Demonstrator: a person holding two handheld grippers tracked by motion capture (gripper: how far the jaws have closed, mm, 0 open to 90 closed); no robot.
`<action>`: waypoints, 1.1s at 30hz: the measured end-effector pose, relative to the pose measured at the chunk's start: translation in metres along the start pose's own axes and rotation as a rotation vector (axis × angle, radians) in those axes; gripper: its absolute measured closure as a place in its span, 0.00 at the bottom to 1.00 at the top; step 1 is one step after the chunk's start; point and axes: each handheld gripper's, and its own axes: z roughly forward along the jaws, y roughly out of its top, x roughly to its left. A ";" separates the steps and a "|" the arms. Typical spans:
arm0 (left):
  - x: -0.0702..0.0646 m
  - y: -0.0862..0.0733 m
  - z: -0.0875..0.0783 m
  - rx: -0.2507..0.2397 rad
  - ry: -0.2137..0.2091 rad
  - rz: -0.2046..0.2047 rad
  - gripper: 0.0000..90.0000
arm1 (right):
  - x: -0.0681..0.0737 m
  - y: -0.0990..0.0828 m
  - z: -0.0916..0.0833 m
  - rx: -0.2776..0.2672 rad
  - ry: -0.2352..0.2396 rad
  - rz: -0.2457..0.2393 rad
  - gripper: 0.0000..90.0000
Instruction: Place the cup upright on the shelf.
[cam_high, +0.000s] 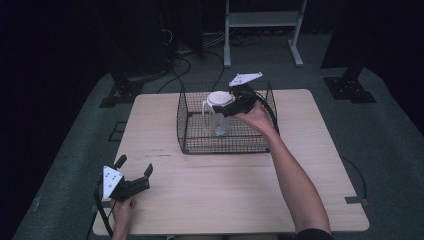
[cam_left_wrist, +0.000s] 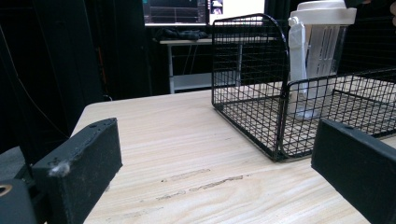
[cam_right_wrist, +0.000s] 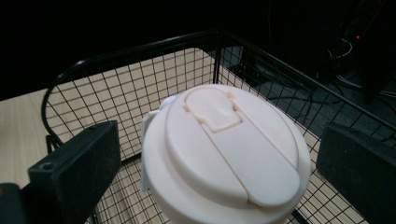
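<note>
Two risks: right gripper (cam_high: 231, 106), fingers spread wide either side of the pitcher (cam_high: 218, 114) lid mid-frame in the wire basket (cam_high: 200, 142), could tip it; left gripper (cam_high: 134, 169) rests wide, empty, lower left on the desk (cam_high: 225, 185).

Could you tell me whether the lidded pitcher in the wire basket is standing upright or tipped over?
Upright: the pitcher stands on the wire basket floor, white lid level on top, handle vertical.

The high view looks forward and down over the table (cam_high: 220, 195). The left gripper view sits low near the tabletop, facing the wire basket (cam_left_wrist: 261, 93) well ahead of its claw. The right gripper view looks down close on the jug's lid (cam_right_wrist: 224, 149), between its jaws. All three share the basket and jug.
</note>
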 end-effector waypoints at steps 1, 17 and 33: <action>0.000 0.000 0.000 0.000 0.000 0.000 0.01 | 0.000 0.000 0.000 0.000 0.000 0.000 0.00; 0.000 0.000 0.000 0.001 -0.001 -0.002 0.01 | 0.008 0.005 -0.029 0.001 -0.010 -0.018 0.00; -0.001 0.000 0.001 0.004 0.002 0.007 0.01 | 0.011 -0.007 -0.060 0.019 -0.006 0.005 0.00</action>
